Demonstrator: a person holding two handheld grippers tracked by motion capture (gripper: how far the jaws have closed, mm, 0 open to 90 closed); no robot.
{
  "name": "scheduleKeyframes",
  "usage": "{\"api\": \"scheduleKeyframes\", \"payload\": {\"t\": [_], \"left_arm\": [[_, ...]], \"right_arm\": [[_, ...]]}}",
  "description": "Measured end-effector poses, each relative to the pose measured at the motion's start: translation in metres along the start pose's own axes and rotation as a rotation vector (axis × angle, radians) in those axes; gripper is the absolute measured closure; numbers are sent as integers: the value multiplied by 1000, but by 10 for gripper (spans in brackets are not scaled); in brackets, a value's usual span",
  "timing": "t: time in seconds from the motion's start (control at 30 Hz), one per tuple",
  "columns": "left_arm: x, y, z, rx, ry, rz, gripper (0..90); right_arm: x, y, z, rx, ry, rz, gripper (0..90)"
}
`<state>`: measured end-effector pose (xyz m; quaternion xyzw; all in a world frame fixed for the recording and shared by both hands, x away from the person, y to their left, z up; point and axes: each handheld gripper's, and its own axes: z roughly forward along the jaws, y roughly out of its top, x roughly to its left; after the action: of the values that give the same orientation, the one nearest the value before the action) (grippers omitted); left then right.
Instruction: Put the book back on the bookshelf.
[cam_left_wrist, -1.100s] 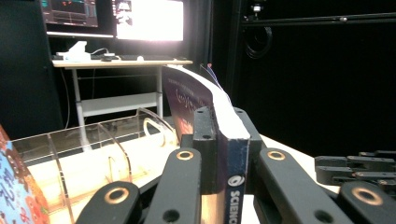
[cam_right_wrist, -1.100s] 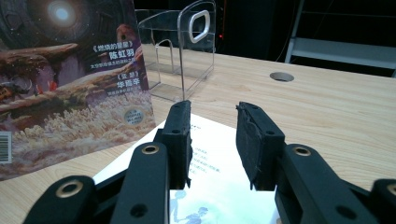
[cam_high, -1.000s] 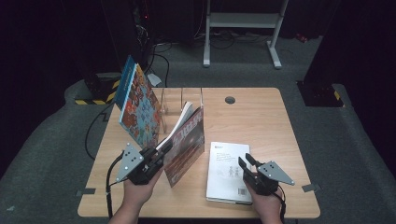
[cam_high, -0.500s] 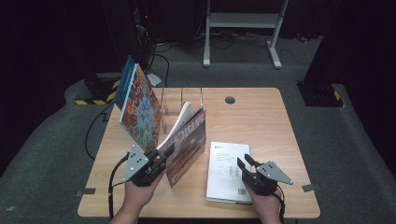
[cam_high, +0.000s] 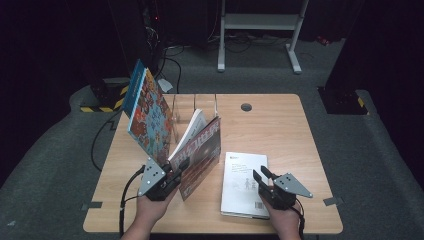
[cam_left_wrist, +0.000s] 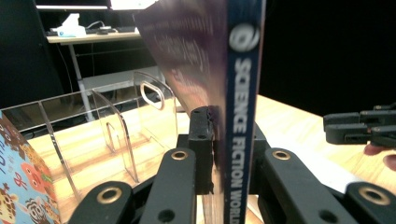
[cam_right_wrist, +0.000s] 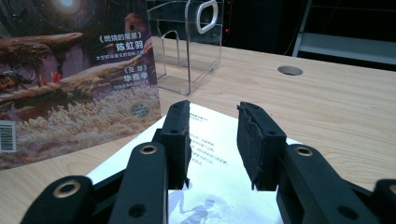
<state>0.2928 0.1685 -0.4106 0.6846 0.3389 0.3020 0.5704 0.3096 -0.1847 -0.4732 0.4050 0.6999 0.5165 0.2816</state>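
The left gripper (cam_high: 176, 170) pinches the spine of a Science Fiction World magazine (cam_high: 200, 152), which stands on its lower edge on the wooden table (cam_high: 280, 130), leaning slightly, with its pages fanning open at the top. In the left gripper view the jaws press on both sides of the spine (cam_left_wrist: 240, 116); the lower end of the title is cut off by the picture's edge, and the cover beside it is blurred. The right gripper (cam_high: 260, 176) hovers over a white book (cam_high: 242, 180) lying flat just right of the magazine, its jaws spread with nothing between them. The right gripper view shows pale print on the book (cam_right_wrist: 219, 154), too small to read, and its near end is hidden under the jaws. A clear acrylic book rack (cam_high: 195, 107) stands behind the magazine, its dividers hard to trace against the wood. A colourful picture book (cam_high: 147, 117) leans at the rack's left end, its lower corner hidden behind the left gripper's grey plate
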Motion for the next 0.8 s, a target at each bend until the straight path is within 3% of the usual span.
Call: {"api": "scheduleKeyframes", "payload": {"t": [0.5,0.8], "left_arm": [[-8,-4,1,18,42,62,800],[-3,-3,1,21,-1,7,817]], "right_arm": [[3,-2,3,21,9,-5,625],[5,-2,4,29,12,-10,623]]}}
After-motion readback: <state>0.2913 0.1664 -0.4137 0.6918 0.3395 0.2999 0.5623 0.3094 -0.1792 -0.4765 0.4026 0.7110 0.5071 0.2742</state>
